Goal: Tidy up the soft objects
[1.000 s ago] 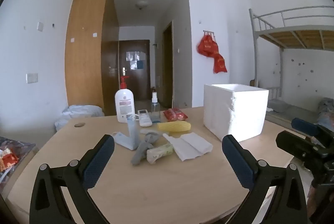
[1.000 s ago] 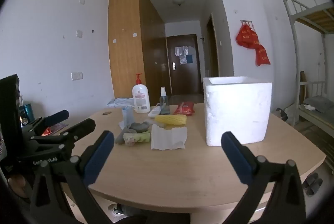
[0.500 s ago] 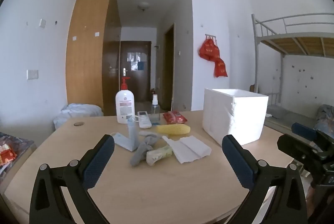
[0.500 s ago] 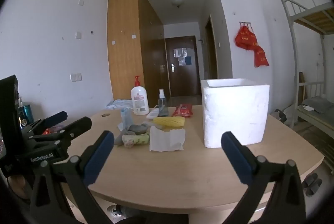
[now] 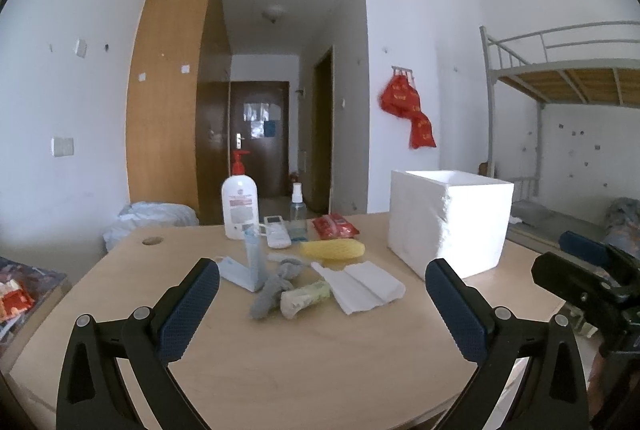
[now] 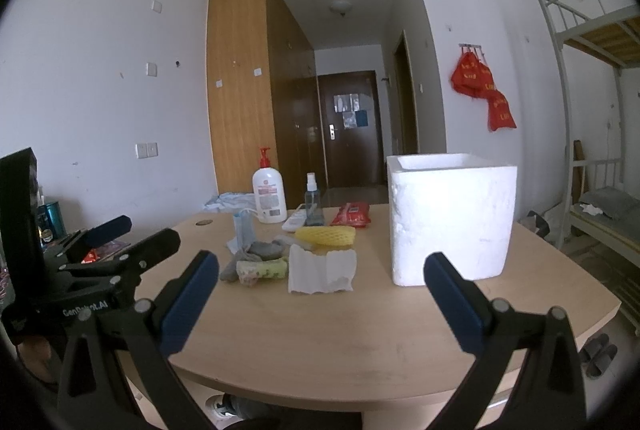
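A: In the left wrist view, the left gripper (image 5: 322, 304) is held wide open and empty at lower frame; the table (image 5: 304, 358) is seen slightly lower than a second ago. At centre, a grey sock (image 5: 274, 288), a folded tissue (image 5: 362, 286) and a yellow foam net (image 5: 332, 249) are clustered, with the white foam box (image 5: 448, 222) at centre right.

B: In the right wrist view, the right gripper (image 6: 320, 300) is likewise spread open, nothing held. "GenRobot.AI" is partly read on the other gripper's body at lower left. A pump bottle (image 6: 269, 195) and spray bottle (image 6: 313, 203) are stood behind the cluster.
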The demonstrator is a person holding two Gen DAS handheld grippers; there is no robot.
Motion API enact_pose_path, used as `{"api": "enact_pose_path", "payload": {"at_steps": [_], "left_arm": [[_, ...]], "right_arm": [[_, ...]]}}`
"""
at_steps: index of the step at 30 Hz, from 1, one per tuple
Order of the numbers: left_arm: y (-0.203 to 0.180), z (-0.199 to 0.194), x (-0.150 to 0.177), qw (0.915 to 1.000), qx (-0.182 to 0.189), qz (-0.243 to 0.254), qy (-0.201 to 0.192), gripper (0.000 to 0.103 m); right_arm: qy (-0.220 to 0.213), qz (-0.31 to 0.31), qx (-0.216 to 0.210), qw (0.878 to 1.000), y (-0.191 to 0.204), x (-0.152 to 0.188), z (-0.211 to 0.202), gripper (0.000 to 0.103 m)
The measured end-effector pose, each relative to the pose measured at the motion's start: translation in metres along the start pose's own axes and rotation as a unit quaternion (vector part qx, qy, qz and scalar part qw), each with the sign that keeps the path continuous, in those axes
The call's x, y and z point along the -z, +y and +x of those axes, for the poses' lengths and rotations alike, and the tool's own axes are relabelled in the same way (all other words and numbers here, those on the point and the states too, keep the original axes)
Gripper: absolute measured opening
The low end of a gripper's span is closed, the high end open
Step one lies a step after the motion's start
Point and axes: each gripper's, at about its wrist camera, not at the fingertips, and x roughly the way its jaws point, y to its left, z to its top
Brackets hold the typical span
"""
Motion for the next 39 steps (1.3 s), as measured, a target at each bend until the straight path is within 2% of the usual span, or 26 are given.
{"api": "enact_pose_path", "payload": {"at_steps": [15, 22, 39], "left_arm": [[-0.001, 0.002, 0.002, 1.0000, -0.007, 0.001, -0.003, 0.103], [0.000, 0.008, 0.002, 1.0000, 0.002, 0.002, 0.008, 0.103], [-0.001, 0.006, 0.002, 1.0000, 0.003, 0.008, 0.002, 0.103]], "right_arm": [[0.001, -0.002, 0.000, 1.000, 0.003, 0.000, -0.001, 0.103], [0.001, -0.002, -0.001, 1.000, 0.003, 0.001, -0.001, 0.103], [0.002, -0.001, -0.001, 1.000, 0.004, 0.000, 0.000, 0.103]]}}
